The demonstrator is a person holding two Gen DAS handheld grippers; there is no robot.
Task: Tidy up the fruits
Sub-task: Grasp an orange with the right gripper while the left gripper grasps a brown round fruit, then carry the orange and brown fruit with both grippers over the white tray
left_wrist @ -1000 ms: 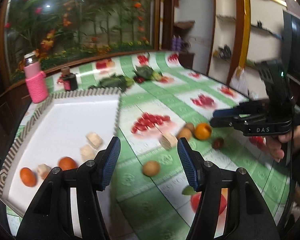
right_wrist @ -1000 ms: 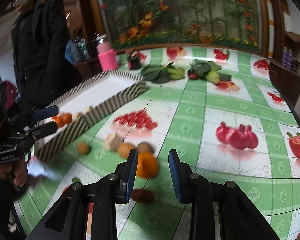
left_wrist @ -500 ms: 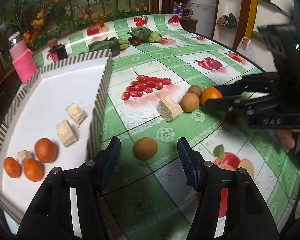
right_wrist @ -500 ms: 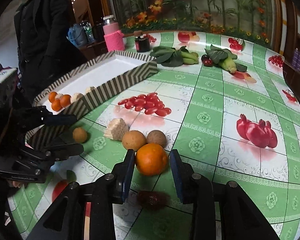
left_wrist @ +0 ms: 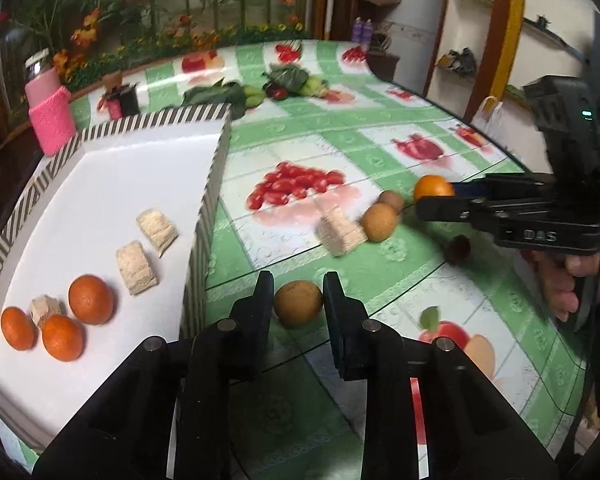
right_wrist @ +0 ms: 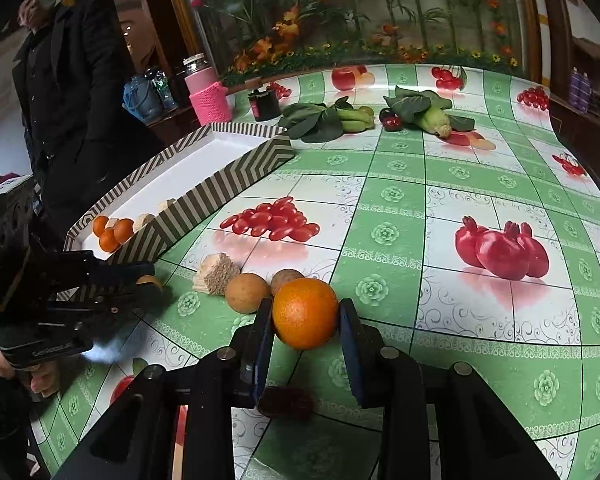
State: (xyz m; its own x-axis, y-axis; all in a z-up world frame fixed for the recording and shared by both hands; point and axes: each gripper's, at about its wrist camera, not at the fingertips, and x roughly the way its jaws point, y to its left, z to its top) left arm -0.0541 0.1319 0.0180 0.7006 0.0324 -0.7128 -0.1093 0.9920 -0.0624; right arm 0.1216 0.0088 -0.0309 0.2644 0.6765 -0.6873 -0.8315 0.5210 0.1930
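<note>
Since a second ago the left gripper has closed, pinching the brown fruit; the right gripper, jaws closing, pinches the orange at twelve o'clock.

At lower centre of the frame, the right hand-held gripper has its jaws closing around an orange, its pads against both sides. Just left of it on the bench sit two brown fruits and a beige block. The striped tray at centre left holds small oranges.
</note>
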